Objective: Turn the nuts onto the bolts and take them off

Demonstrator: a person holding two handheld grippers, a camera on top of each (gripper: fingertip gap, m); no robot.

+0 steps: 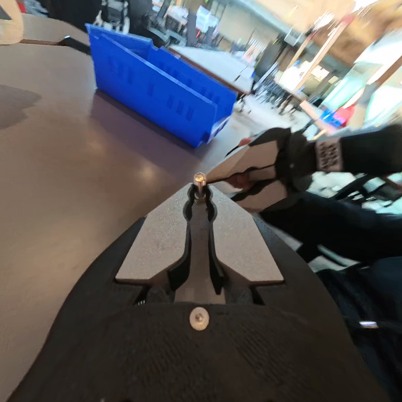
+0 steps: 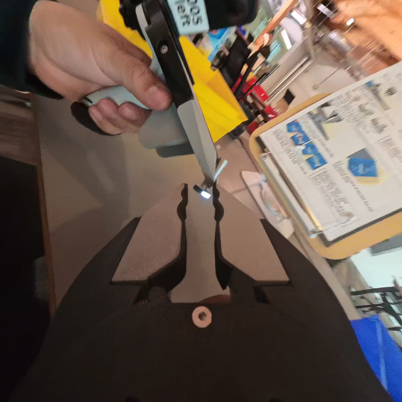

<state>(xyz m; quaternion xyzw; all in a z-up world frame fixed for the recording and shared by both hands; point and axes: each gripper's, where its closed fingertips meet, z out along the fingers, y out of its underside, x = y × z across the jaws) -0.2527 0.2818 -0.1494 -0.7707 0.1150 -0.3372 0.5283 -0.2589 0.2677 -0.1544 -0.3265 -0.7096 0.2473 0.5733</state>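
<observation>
**Steel bolt pinched between two grippers above the tabletop**

Steel glints at the tip of the left gripper (image 1: 199, 191), whose fingers are closed on the shank of a bolt (image 1: 199, 185), head pointing away from the camera. From the right wrist view the same bolt (image 2: 214, 176) shows its threaded end sticking out past the left gripper's grey finger, and its flat head sits between the tips of the right gripper (image 2: 200, 189). That gripper is parted a little, with one fingertip close against the head; whether it actually pinches the head I cannot tell. A bare hand (image 2: 95, 71) holds the left gripper's handle. Beyond, on the brown tabletop (image 1: 65, 174), stands a blue bin (image 1: 156, 87). A yellow bin (image 2: 208, 91) and a printed sheet in a clear stand (image 2: 339, 152) lie farther off.
</observation>
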